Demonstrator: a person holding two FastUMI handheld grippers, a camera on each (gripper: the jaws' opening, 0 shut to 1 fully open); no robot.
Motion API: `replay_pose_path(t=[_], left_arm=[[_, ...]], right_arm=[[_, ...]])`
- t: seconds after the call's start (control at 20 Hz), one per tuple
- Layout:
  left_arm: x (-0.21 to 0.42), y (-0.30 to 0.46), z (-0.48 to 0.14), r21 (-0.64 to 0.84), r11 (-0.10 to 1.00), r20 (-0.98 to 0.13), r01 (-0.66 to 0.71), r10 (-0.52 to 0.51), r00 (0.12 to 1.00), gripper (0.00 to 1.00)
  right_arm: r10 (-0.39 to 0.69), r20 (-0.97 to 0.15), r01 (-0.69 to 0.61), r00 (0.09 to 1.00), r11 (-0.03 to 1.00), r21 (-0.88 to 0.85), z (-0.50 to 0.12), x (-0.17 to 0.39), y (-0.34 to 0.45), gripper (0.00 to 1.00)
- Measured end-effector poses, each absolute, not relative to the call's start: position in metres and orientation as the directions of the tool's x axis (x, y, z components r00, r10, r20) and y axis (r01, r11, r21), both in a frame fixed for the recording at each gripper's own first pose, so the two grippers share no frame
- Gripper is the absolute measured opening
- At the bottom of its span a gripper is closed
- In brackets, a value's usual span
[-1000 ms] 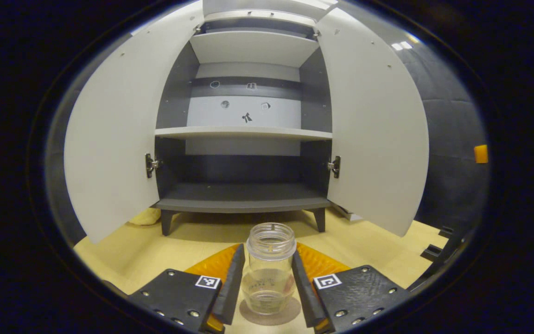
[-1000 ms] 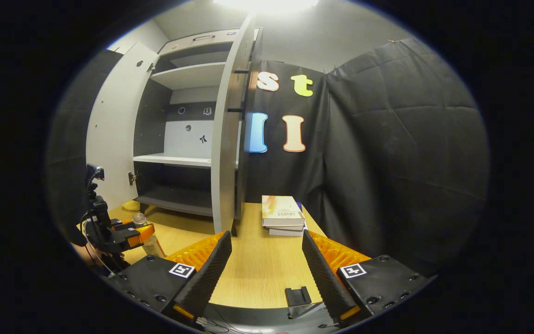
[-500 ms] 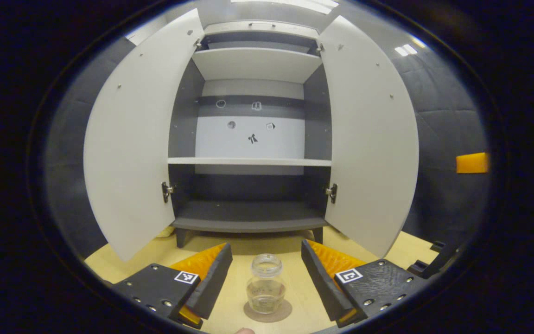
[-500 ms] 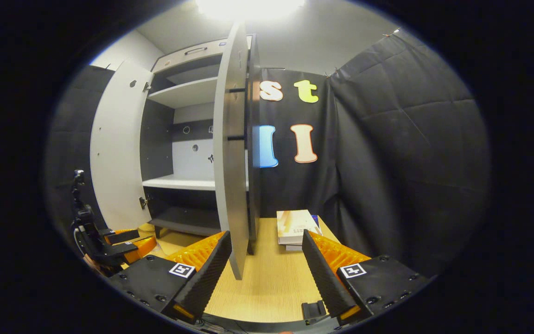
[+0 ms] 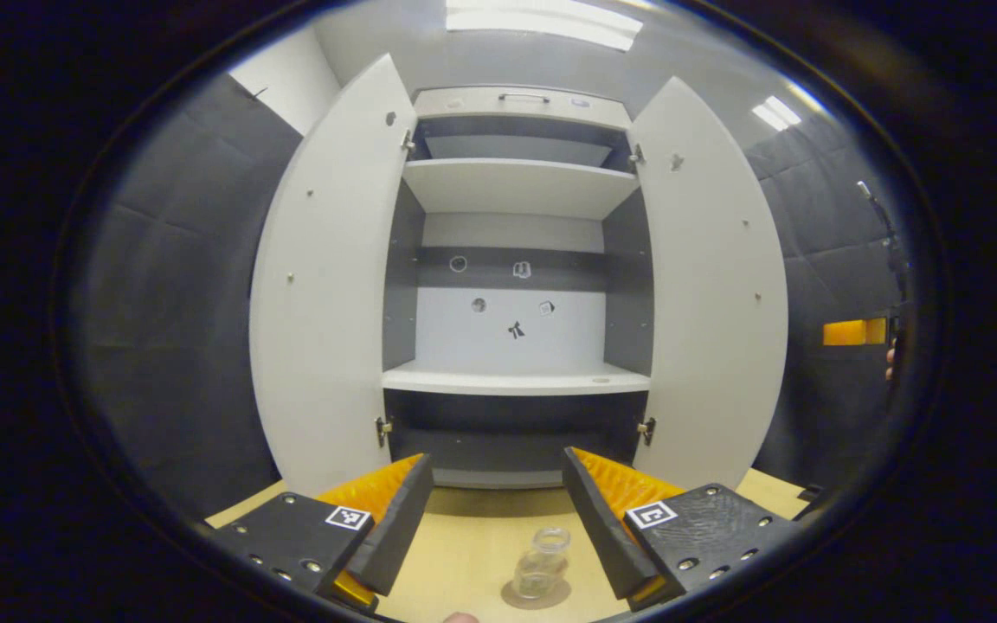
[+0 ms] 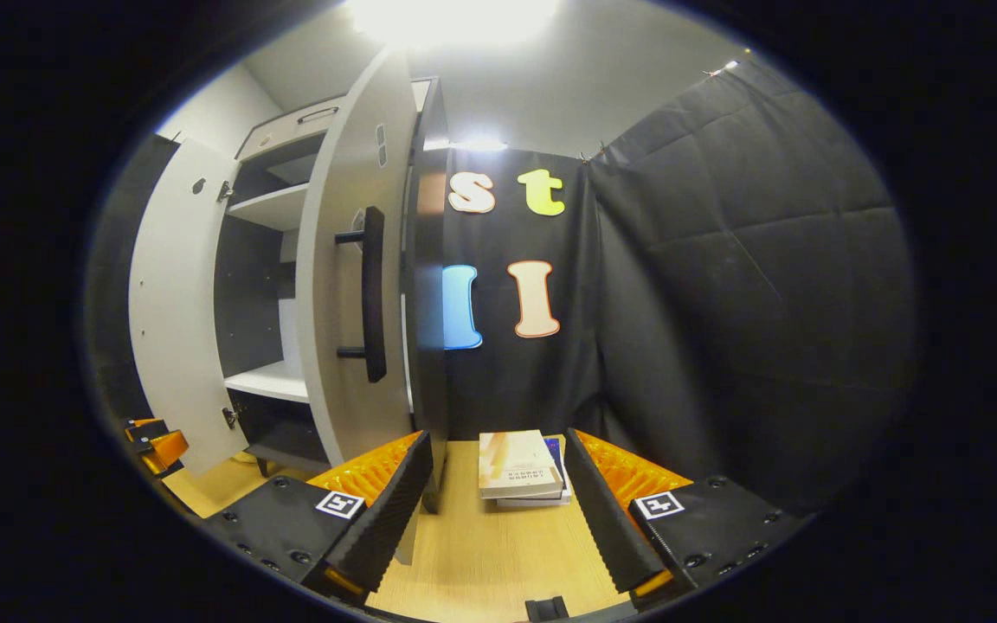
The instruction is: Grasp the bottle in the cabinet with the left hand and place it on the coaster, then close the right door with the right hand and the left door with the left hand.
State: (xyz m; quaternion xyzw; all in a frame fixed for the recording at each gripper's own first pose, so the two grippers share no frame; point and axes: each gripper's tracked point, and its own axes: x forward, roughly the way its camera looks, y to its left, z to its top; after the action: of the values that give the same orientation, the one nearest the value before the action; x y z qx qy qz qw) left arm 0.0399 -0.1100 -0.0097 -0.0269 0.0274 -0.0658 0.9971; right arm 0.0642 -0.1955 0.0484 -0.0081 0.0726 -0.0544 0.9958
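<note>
My left gripper [image 5: 492, 528] has its jaws spread wide with nothing between them; the bottle [image 5: 541, 567] stands upright on the coaster [image 5: 536, 595] on the tabletop [image 5: 464, 562], low in front of me and nearer my right finger than my left, touching neither. Beyond it the cabinet [image 5: 516, 260] faces me square, both doors swung out: the left door [image 5: 325, 285] and the right door [image 5: 715, 285] flare to either side, leaving the shelves open between their edges.

My right gripper [image 6: 498, 510] also holds its jaws apart and empty. It points past the right door's [image 6: 347, 294] outer face, whose free edge stands just ahead of my left finger, with the handle [image 6: 372, 294] higher up. Right of the cabinet, books [image 6: 518, 465] lie stacked on the tabletop [image 6: 481, 554], with bare wood between them and me.
</note>
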Motion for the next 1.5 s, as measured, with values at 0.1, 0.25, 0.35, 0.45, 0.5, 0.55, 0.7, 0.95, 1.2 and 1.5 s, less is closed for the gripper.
replay_pose_path(t=[0.1,0.25,0.35,0.45,0.5,0.55,0.7,0.95,1.2,1.5], left_arm=[[0.039,-0.084,-0.004,-0.052,0.995,-0.048,0.085,-0.088,0.995,0.91],[0.038,-0.044,0.004,-0.052,0.998,-0.055,0.033,-0.036,0.998,0.91],[0.038,-0.012,0.012,-0.054,0.999,-0.046,-0.003,0.001,0.999,0.92],[0.037,0.020,0.015,-0.049,0.998,-0.043,-0.044,0.042,0.998,0.91],[0.035,0.035,0.017,-0.050,0.997,-0.041,-0.058,0.056,0.998,0.91],[0.035,0.049,0.019,-0.047,0.996,-0.038,-0.073,0.071,0.997,0.92],[0.036,0.090,0.019,-0.033,0.992,-0.036,-0.122,0.120,0.992,0.91],[0.033,0.151,0.019,-0.047,0.984,-0.029,-0.173,0.172,0.985,0.91],[0.033,0.199,0.012,-0.044,0.977,-0.034,-0.210,0.209,0.977,0.92],[0.040,0.223,0.005,-0.061,0.978,-0.045,-0.201,0.198,0.979,0.92]], right_arm=[[-0.127,-0.136,0.125,0.983,0.992,-0.023,0.061,0.074,-0.197,0.98],[-0.139,-0.115,0.139,0.984,0.990,-0.007,0.082,0.087,-0.188,0.98],[-0.128,-0.097,0.130,0.987,0.992,0.010,0.096,0.095,-0.174,0.97],[-0.144,-0.083,0.146,0.986,0.989,0.013,0.106,0.099,-0.171,0.97],[-0.153,-0.080,0.155,0.985,0.988,0.013,0.110,0.100,-0.168,0.96],[-0.160,-0.079,0.162,0.984,0.987,0.014,0.112,0.101,-0.164,0.98],[-0.175,-0.081,0.176,0.981,0.984,0.009,0.114,0.104,-0.153,0.98],[-0.237,-0.093,0.236,0.967,0.971,-0.026,0.108,0.100,-0.144,0.95],[-0.220,-0.058,0.216,0.974,0.974,-0.060,0.118,0.104,-0.118,0.89],[-0.291,-0.045,0.289,0.956,0.956,-0.048,0.116,0.098,-0.118,0.89]])
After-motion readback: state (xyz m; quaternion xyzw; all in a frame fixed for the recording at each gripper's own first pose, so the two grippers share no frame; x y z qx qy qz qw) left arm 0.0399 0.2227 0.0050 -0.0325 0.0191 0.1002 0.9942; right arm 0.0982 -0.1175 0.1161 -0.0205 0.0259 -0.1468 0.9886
